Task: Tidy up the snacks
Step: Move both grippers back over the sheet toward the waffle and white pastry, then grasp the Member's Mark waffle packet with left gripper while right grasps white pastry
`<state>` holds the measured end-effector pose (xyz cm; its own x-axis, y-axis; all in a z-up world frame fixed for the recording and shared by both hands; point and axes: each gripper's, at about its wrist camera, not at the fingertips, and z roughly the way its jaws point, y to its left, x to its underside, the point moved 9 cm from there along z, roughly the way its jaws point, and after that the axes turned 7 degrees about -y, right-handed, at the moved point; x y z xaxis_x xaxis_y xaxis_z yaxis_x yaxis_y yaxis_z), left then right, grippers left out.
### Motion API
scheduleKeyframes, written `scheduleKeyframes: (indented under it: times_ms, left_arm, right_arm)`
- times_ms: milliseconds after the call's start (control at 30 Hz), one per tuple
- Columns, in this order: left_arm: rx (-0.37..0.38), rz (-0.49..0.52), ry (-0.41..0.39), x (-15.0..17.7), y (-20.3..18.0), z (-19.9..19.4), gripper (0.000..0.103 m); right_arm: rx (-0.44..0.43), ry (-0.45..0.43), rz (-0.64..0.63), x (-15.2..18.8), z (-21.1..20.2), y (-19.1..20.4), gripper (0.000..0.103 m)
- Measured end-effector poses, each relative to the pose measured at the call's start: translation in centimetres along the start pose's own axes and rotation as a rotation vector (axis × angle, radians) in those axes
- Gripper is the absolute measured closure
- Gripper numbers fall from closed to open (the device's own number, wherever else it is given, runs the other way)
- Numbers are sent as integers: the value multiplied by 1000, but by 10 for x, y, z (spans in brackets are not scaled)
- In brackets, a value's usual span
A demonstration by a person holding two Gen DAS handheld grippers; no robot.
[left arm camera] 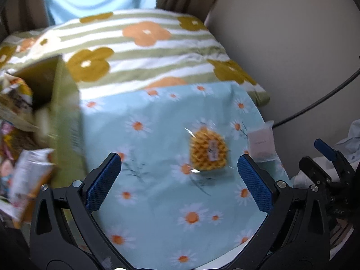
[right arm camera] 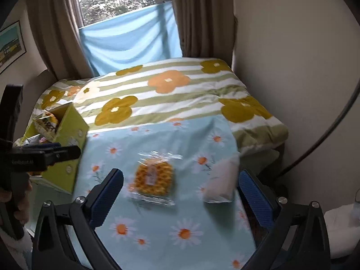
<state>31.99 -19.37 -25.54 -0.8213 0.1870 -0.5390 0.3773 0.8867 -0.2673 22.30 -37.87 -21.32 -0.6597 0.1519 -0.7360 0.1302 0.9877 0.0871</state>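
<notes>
Waffle packet [right arm camera: 153, 176] on cloth [right arm camera: 157, 236] — both grippers spread.

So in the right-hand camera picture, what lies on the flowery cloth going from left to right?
Green box with snacks inside → wrapped waffle → white packet.
</notes>
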Motion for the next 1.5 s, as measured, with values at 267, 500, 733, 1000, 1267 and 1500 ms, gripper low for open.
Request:
scheduleKeyframes:
  times_ms: [267, 500, 733, 1000, 1267, 1500]
  left_arm:
    - [-5, 11, 88, 37, -35, 59, 1]
    - [-10, 72, 155, 52, -48, 105, 1]
    - [1, 149, 189, 54, -60, 147, 1]
    - [-40, 220, 191, 51, -65, 172, 1]
    - [-62, 279, 176, 42, -64, 180, 8]
    - [-68, 287, 196, 38, -51, 172, 24]
  right_arm:
    - [44, 34, 37, 25, 39, -47, 8]
    - [64, 51, 107, 50, 58, -60, 20]
    - [65, 11, 107, 46, 70, -60, 27]
    - [83, 8, 89, 41, 86, -54, 29]
    - [82, 33, 83, 43, 95, -46, 30]
    - [87, 53, 80, 45, 102, -43, 30]
